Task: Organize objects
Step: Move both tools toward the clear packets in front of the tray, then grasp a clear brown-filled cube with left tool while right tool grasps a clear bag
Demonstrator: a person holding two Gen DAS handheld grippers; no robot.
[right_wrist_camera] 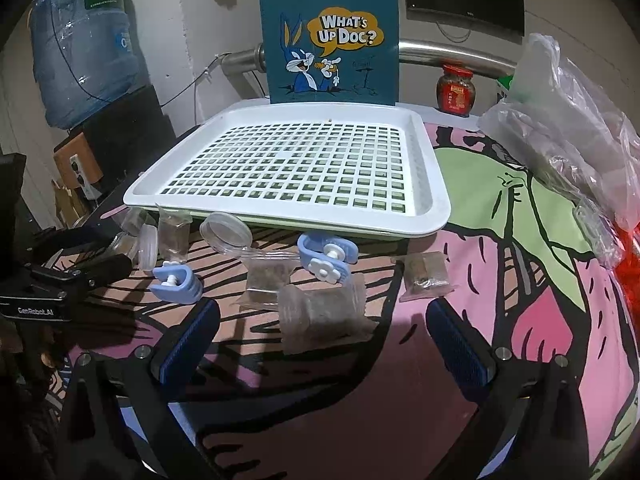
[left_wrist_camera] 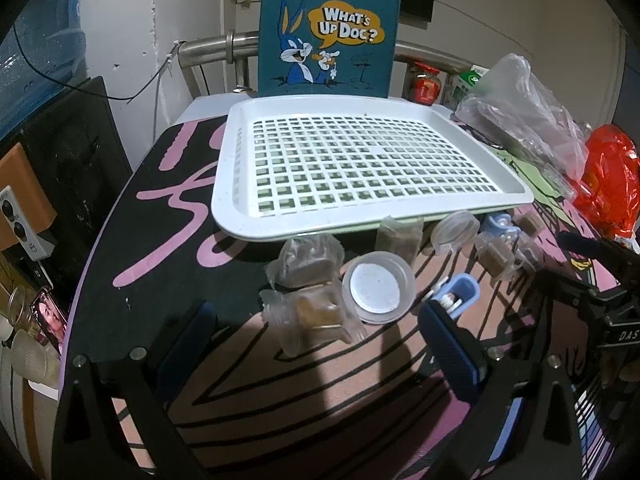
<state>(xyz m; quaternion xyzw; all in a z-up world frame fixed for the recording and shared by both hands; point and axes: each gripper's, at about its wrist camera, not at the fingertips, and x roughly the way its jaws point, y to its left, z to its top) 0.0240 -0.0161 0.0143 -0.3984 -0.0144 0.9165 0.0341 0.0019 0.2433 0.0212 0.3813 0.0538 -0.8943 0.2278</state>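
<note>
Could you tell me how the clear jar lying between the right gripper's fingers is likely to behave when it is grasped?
The jar lies on its side, so a nudge would probably roll it. It looks like thin clear plastic, likely light and somewhat slippery. A wrapper seems loose around it, so the right gripper might pinch film rather than the wall.

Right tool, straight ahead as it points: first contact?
Probably the clear plastic jar lying on its side, centred ahead of the open right tool; beyond it sits the white perforated tray. Depth uncertain.
</note>
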